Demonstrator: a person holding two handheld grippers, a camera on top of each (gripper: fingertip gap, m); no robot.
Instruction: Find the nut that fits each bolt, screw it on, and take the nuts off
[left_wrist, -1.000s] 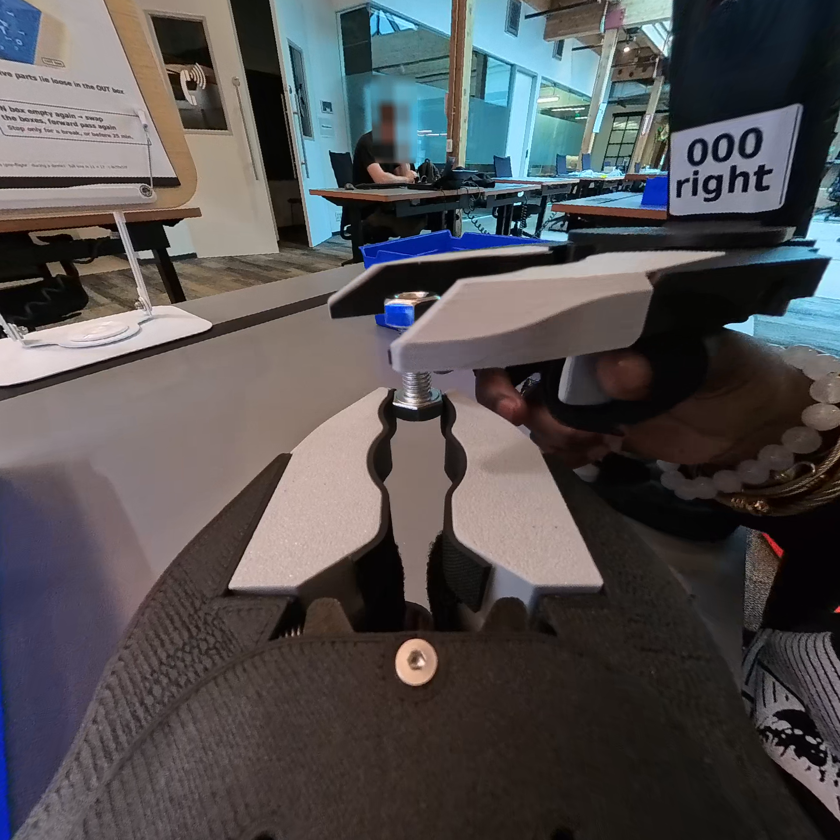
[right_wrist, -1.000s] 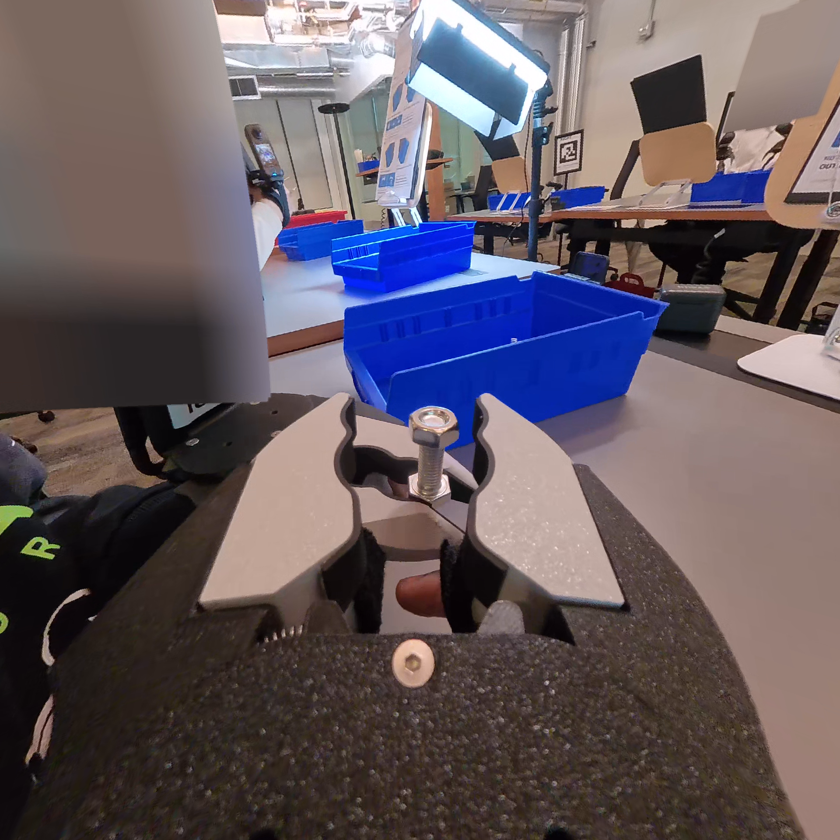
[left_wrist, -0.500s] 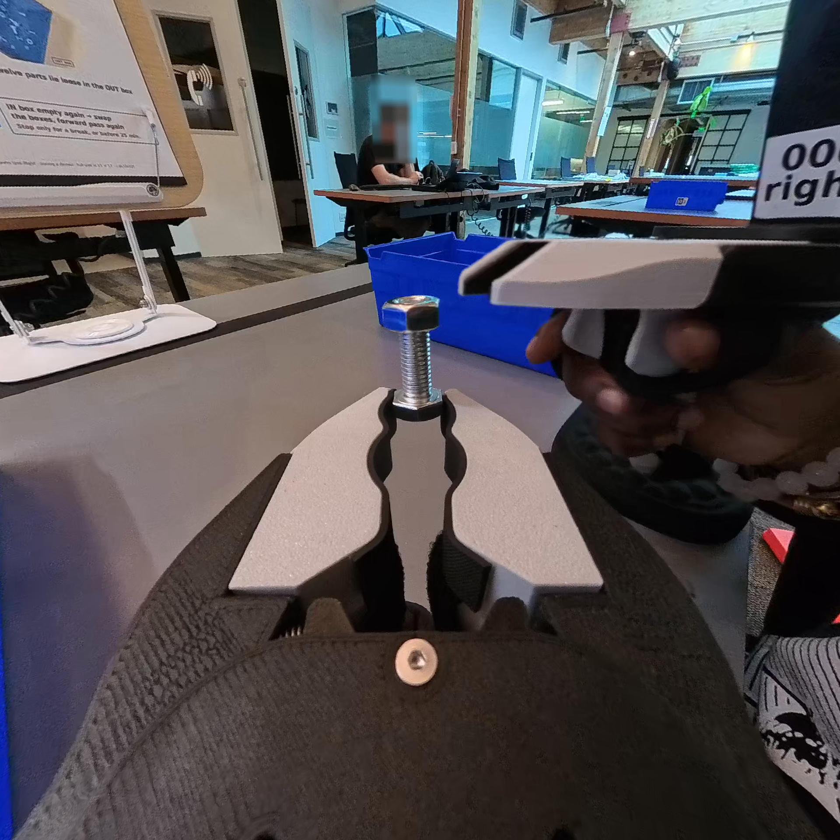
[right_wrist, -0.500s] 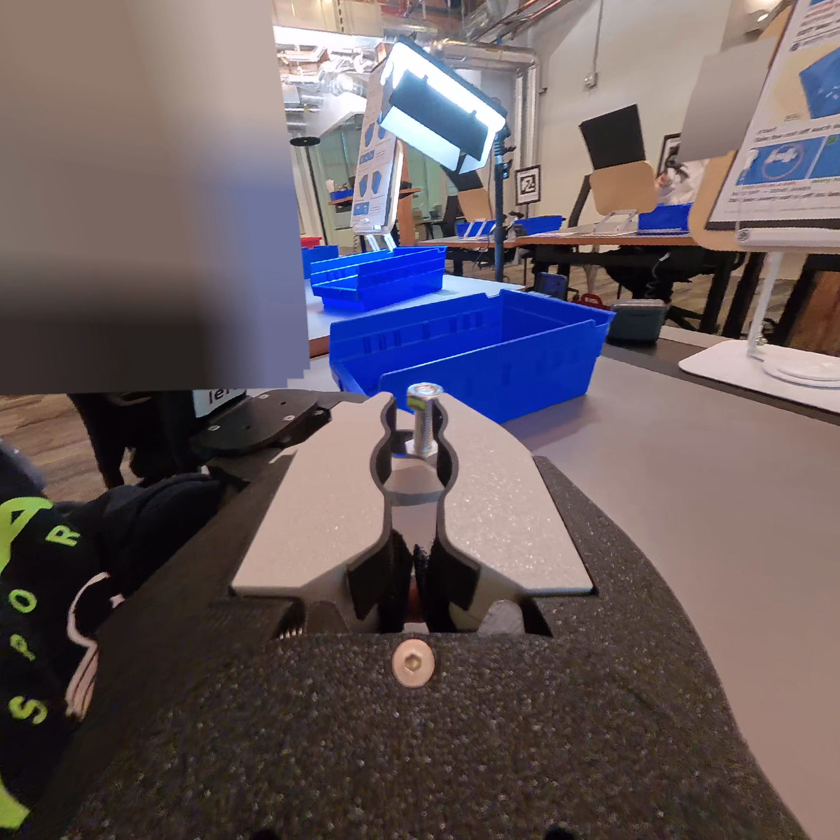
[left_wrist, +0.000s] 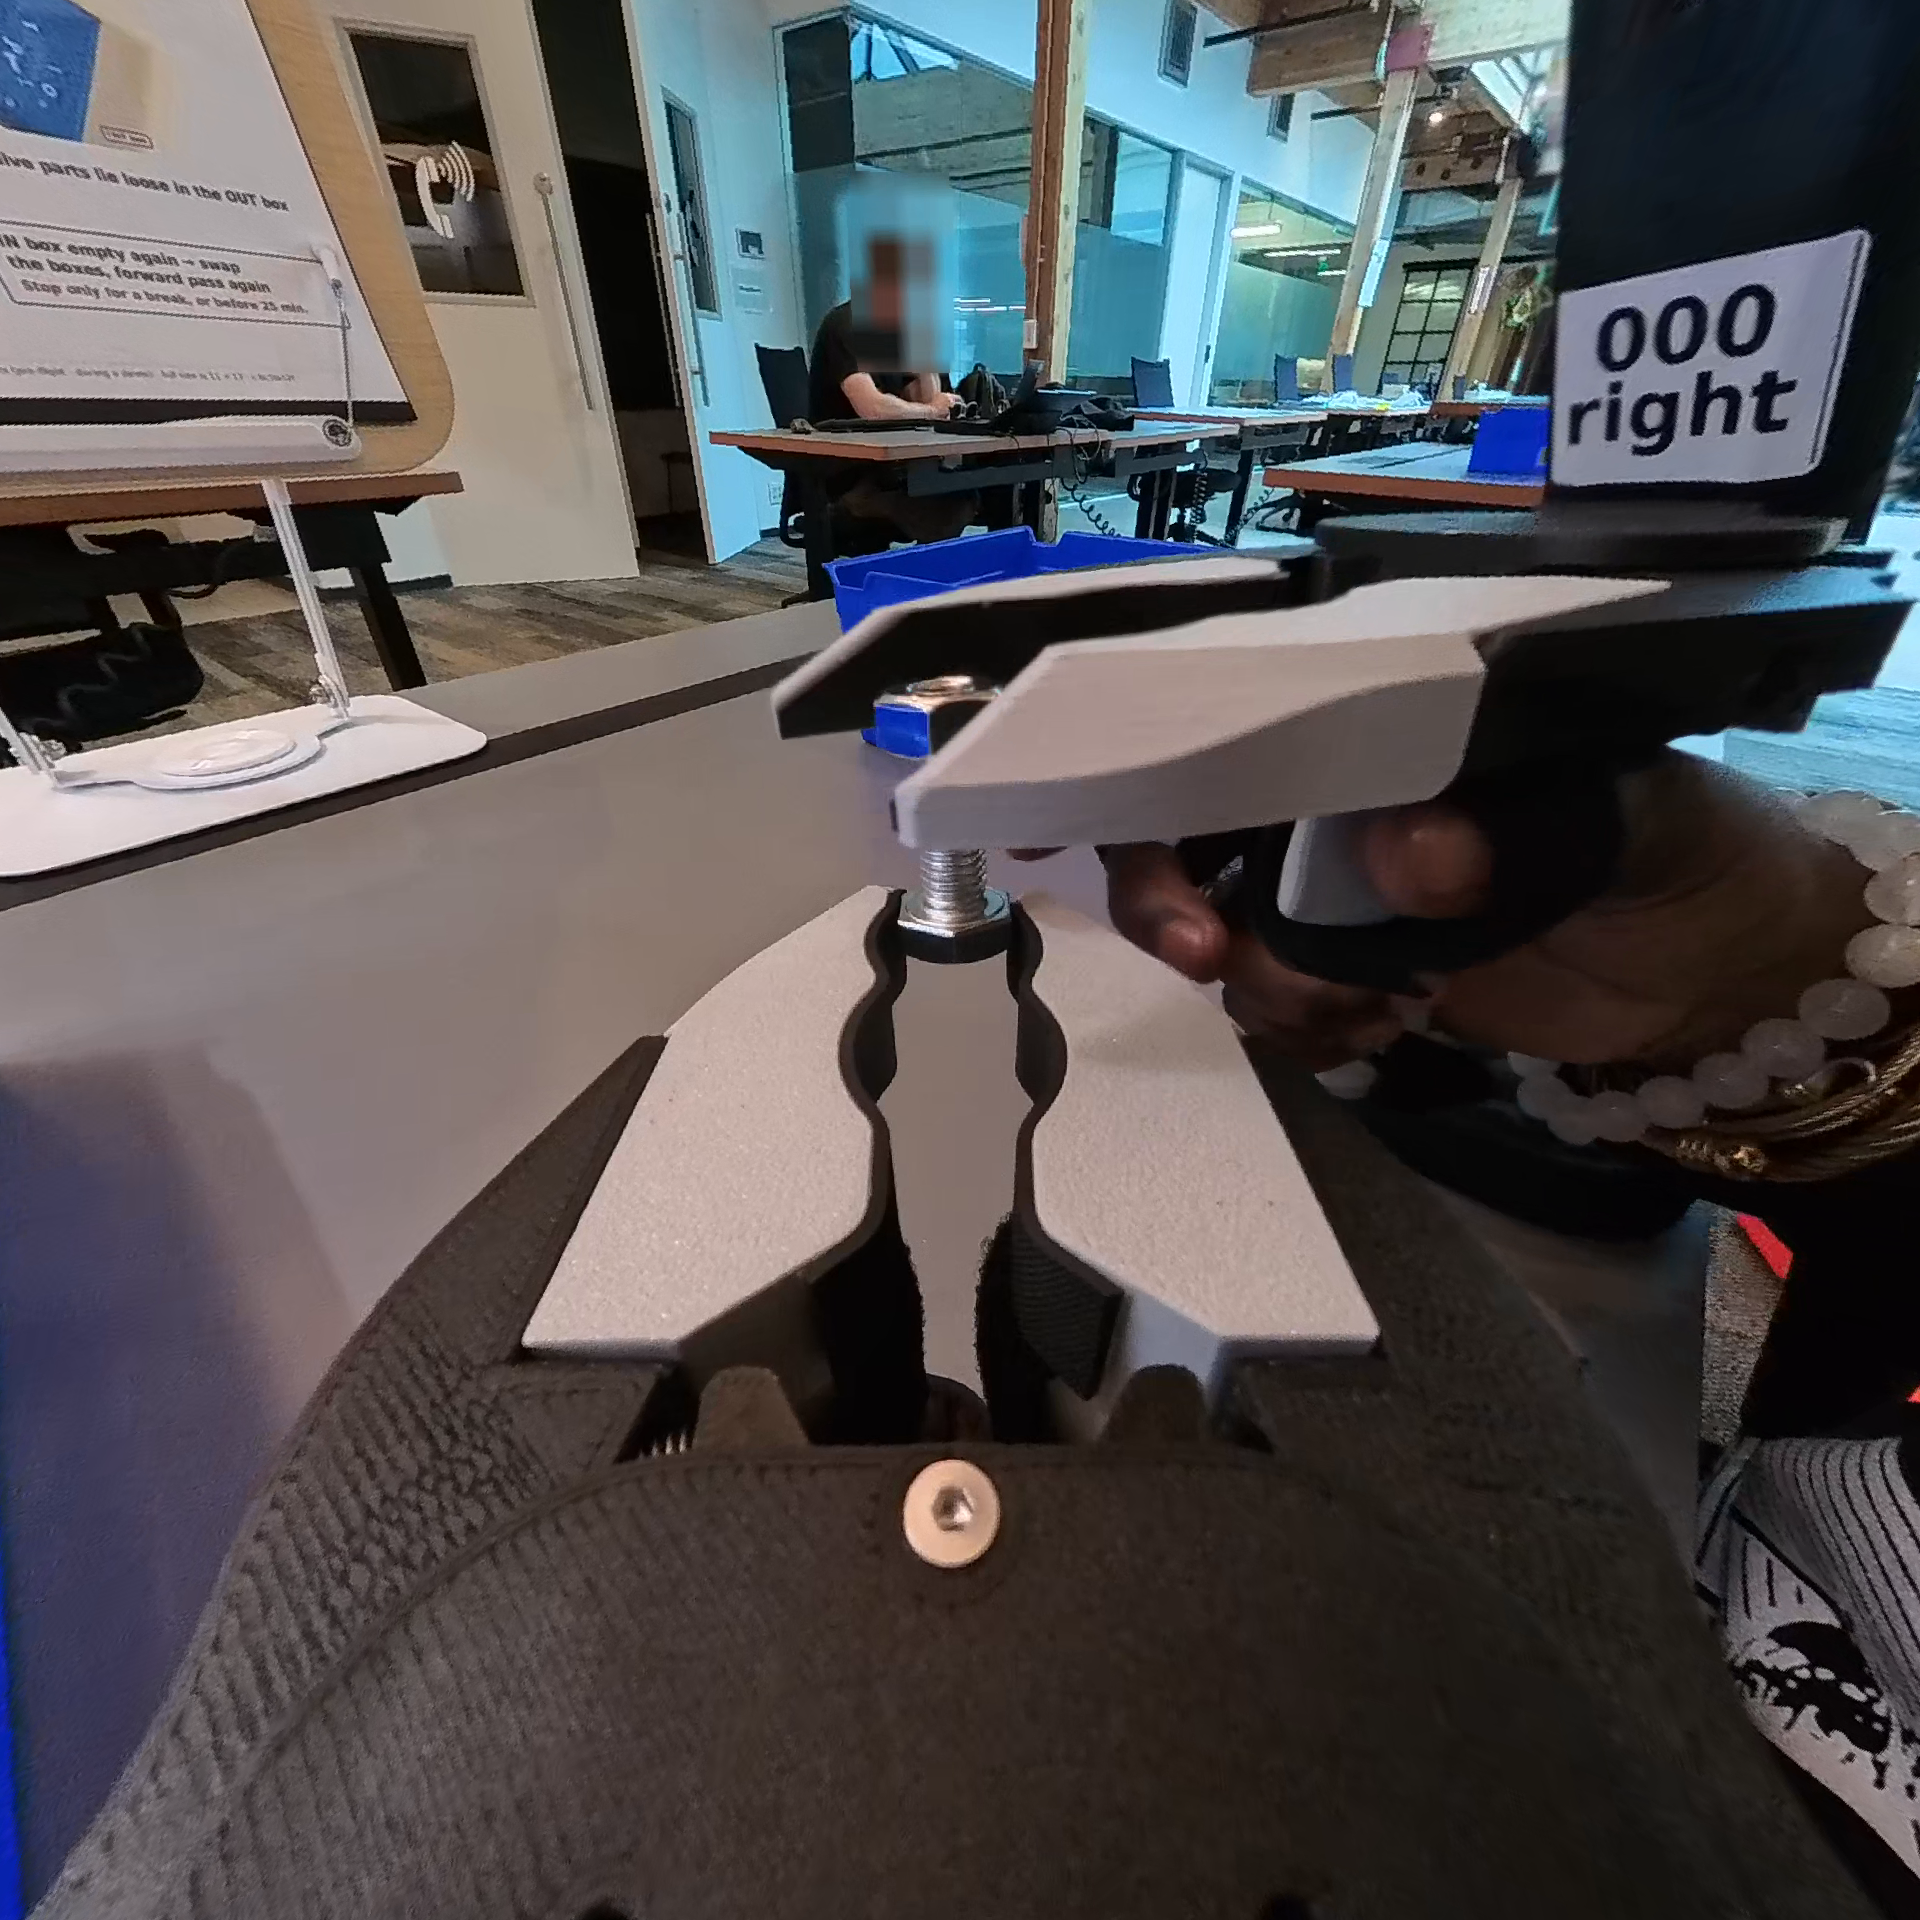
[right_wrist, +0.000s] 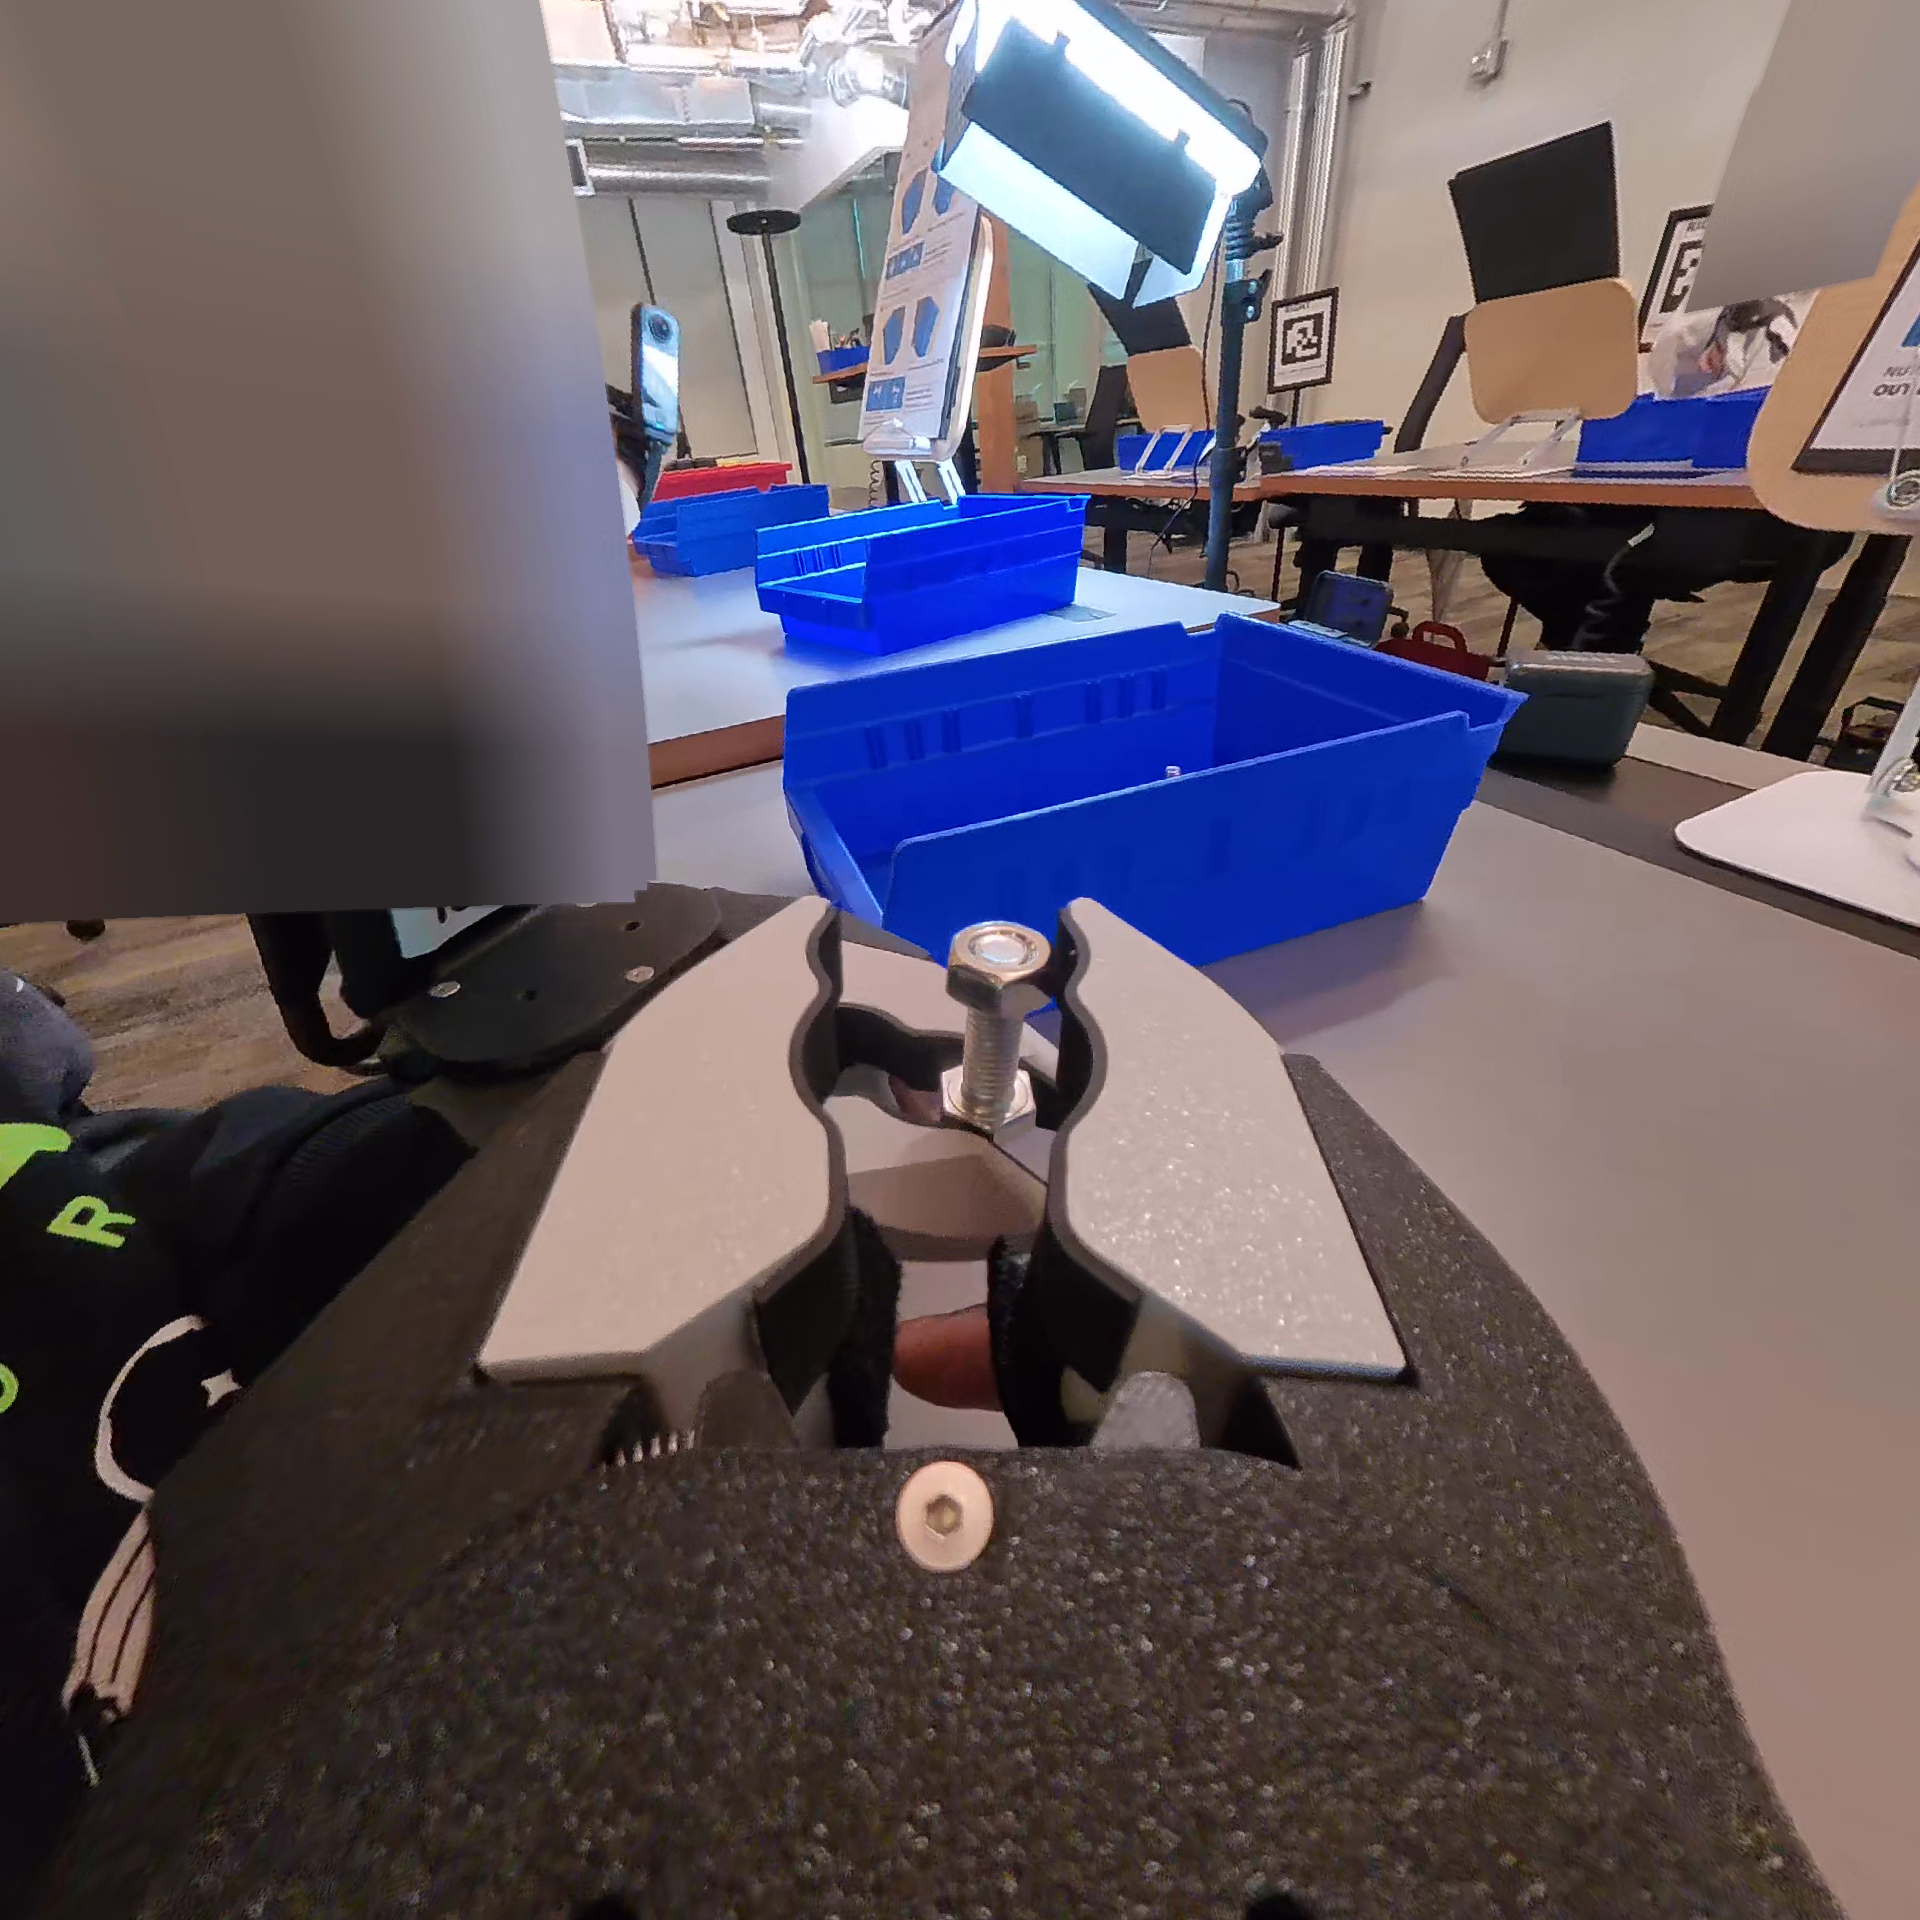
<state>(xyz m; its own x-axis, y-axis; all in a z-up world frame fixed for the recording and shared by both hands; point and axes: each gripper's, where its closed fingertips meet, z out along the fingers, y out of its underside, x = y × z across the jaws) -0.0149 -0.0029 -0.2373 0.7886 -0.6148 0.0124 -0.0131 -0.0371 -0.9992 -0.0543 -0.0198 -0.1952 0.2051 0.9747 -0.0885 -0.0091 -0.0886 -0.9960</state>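
Observation:
A silver bolt (left_wrist: 951, 873) stands upright with a hex nut (left_wrist: 951, 916) threaded low on its shank. My left gripper (left_wrist: 951, 935) is shut on the nut at its fingertips. My right gripper (left_wrist: 914, 748) reaches in from the right at the height of the bolt head, one finger on each side. In the right wrist view the bolt (right_wrist: 992, 1039) and nut (right_wrist: 987, 1107) sit between the fingertips of the right gripper (right_wrist: 945, 925). Its jaws stand open, wider than the head, with a gap on the left side.
A blue bin (right_wrist: 1143, 831) stands on the grey table just beyond the bolt; it also shows in the left wrist view (left_wrist: 935, 566). A white sign stand base (left_wrist: 208, 758) sits at the table's far edge. More blue bins (right_wrist: 914, 571) lie on another table. My hands' fingertips stand some 5 cm from each other.
Half a second ago the right gripper was shut and drawn back off the bolt. Now it is open and back around the bolt head. The left gripper has held still on the nut.

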